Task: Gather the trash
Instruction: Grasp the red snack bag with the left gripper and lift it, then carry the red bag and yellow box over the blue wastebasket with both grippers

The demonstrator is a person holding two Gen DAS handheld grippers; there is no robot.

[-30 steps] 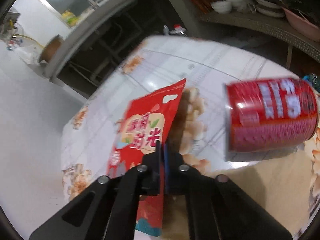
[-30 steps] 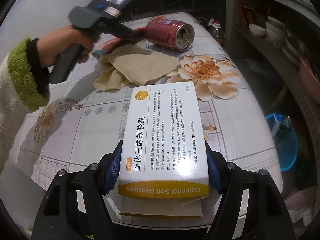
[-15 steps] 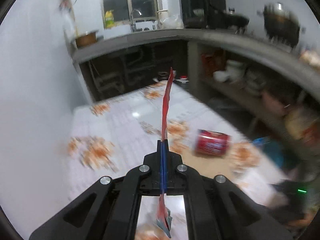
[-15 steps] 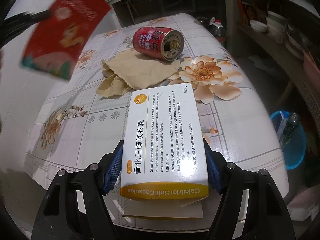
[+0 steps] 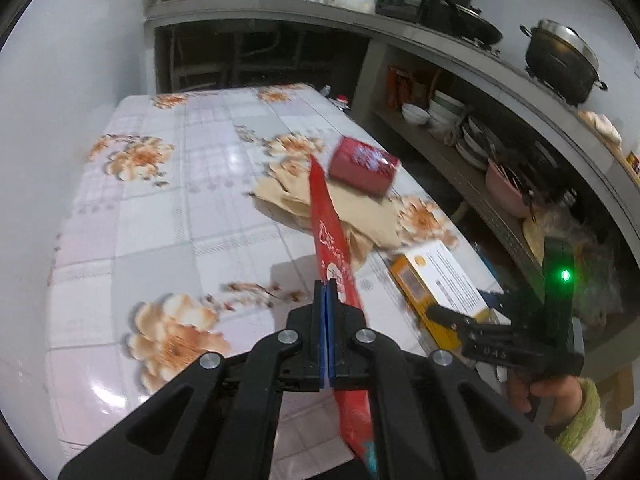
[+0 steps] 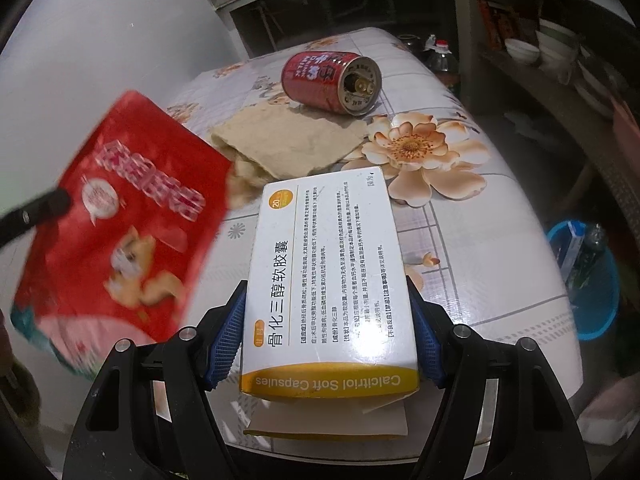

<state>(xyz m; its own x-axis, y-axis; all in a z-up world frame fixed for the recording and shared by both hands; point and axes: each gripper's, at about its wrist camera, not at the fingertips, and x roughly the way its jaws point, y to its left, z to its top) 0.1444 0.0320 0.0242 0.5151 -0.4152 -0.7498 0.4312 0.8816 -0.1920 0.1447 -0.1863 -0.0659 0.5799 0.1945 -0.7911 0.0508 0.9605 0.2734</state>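
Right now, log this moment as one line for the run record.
left tongs: shut on red wrapper, lifted off table | right tongs: shut on capsule box | on table: red can, brown paper

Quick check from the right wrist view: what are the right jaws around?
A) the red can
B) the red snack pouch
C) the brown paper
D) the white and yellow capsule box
D: the capsule box sits between the right gripper's blue pads, while the red can lies on its side farther back on the table.
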